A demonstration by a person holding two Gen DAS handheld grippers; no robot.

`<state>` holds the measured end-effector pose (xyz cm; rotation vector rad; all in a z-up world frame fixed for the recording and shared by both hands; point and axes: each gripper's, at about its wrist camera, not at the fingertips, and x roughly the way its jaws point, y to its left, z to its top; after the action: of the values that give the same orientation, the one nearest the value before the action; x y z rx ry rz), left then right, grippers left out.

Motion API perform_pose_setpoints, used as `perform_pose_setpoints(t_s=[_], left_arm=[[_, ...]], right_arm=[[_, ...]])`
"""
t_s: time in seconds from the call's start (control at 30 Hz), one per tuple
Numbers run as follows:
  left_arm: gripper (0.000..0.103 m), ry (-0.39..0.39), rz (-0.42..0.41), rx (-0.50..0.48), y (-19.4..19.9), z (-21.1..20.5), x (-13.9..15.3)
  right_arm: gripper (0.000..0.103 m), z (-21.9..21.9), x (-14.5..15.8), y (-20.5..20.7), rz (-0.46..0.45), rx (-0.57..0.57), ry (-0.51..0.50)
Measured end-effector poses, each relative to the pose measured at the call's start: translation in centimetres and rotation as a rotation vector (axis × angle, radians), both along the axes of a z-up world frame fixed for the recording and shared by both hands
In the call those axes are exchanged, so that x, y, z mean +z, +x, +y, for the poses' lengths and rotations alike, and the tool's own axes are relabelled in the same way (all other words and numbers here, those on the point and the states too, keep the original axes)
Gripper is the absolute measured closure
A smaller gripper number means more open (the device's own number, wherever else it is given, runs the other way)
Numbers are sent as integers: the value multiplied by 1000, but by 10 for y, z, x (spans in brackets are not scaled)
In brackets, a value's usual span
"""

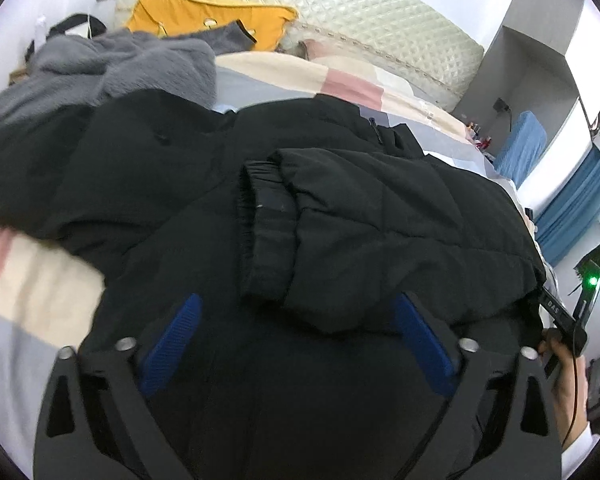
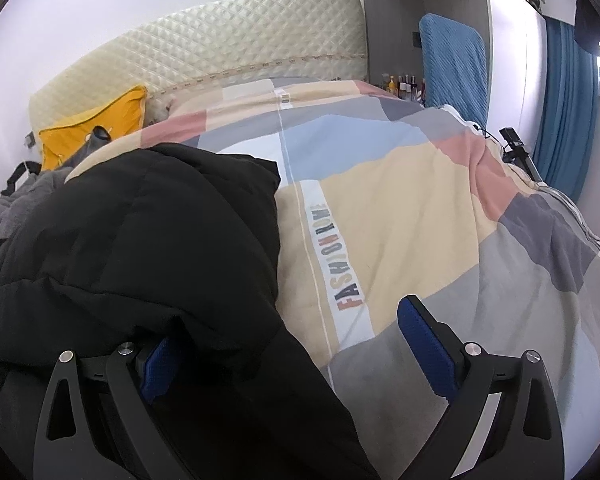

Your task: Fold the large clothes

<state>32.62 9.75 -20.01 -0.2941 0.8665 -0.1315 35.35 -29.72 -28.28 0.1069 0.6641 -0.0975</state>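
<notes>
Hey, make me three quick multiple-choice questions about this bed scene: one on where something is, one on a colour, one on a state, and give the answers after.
1. Where does the grey fleece lie?
A. On the bed beyond the black jacket
B. On the blue chair
C. On the floor

2. What colour is the pillow by the headboard?
A. Red
B. Yellow
C. Green

3. How do the left tongs stand?
A. Shut on the cuff
B. Open over the jacket
C. Shut on the quilt

Answers:
1. A, the fleece sits on the bed past the jacket, near the pillow.
2. B, the pillow leaning at the headboard is plainly yellow.
3. B, the blue pads stand wide apart with the jacket's sleeve cuff ahead of them, pressing on nothing.
</notes>
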Motion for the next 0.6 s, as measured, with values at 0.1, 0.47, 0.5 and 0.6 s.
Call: perform_pose_setpoints(t_s=[0.1,0.47,0.5,0.6], left_arm=[[20,-45,37,22,15,5,-10],[79,-71,-42,3,50,-9,12],[81,-55,-62,-1,53,-10,17],[82,-28,-56,11,66,-8,15]], right_arm=[[5,0,1,1,-14,5,5],[5,-2,15,3,-69,2,1],[5,-1,14,4,-68,4,4],[5,-2,6,10,-46,6,1]])
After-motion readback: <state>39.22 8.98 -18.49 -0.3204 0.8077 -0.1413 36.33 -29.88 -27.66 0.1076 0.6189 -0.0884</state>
